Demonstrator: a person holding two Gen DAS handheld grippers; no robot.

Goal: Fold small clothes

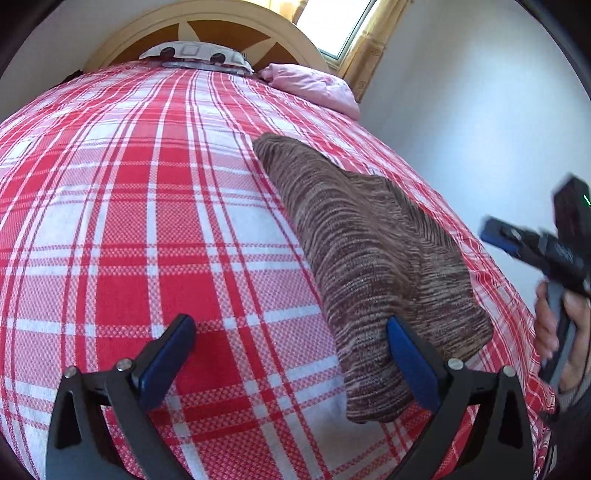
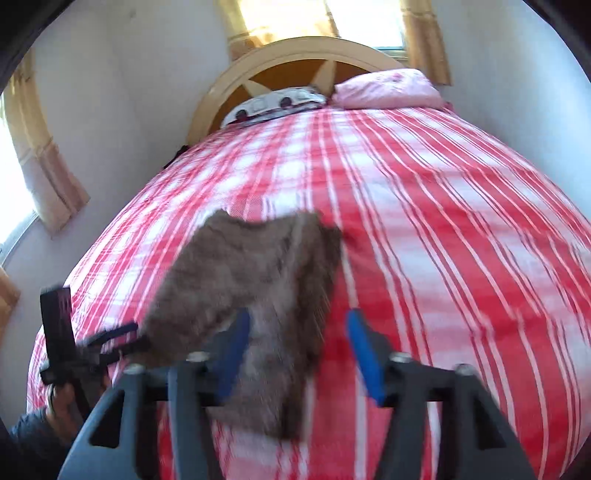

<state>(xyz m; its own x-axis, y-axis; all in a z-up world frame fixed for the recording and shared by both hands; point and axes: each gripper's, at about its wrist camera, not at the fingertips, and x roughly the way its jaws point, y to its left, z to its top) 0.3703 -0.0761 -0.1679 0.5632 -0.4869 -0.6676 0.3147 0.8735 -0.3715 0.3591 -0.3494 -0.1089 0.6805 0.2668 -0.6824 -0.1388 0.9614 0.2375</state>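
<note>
Brown knit garment (image 1: 373, 266) lies folded lower right on plaid bedspread (image 1: 147, 206); left gripper (image 1: 291, 354) and right gripper (image 2: 295, 350) both gape empty; fold appears done.

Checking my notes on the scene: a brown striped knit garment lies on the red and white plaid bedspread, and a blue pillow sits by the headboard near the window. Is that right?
Not quite: the pillow by the headboard is pink, not blue, as the left wrist view shows. The rest holds: the brown striped knit garment lies on the red and white plaid bedspread.

garment (image 1: 373, 258) on bedspread (image 1: 147, 221) – pillows (image 1: 310, 85) behind, at headboard (image 1: 221, 33)
</note>
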